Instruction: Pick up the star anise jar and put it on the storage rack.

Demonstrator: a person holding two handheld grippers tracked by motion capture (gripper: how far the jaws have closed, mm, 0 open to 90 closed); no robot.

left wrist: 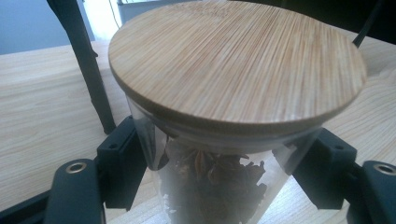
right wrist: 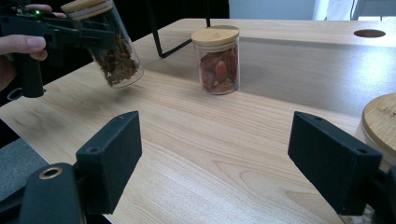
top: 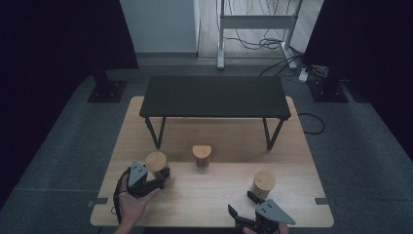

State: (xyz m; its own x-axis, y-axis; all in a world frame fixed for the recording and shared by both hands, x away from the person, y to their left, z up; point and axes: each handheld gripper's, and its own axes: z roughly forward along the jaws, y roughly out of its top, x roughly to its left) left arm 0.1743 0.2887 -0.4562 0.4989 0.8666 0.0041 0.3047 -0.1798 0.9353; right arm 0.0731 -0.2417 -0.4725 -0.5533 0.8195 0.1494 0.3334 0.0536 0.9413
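Observation:
My left gripper (top: 163, 174) is shut on a glass jar (left wrist: 210, 186) of dark star anise with a bamboo lid (left wrist: 233, 65); its black pads (left wrist: 123, 163) press on the glass just under the lid. In the right gripper view this jar (right wrist: 114, 56) hangs tilted in the left gripper (right wrist: 88, 35), its base just off the wood. My right gripper (top: 241, 204) sits near the table's front edge, open, with nothing between its jaws (right wrist: 219, 158). A second lidded jar (top: 264, 184) stands just beyond it and close beside one jaw (right wrist: 380, 121).
A third jar (top: 201, 155) with reddish pieces (right wrist: 217, 58) stands mid-table. A low black bench (top: 214, 95) on thin legs stands over the far half of the wooden table (top: 204, 195). Grey carpet and a cabled stand (top: 255, 29) lie beyond.

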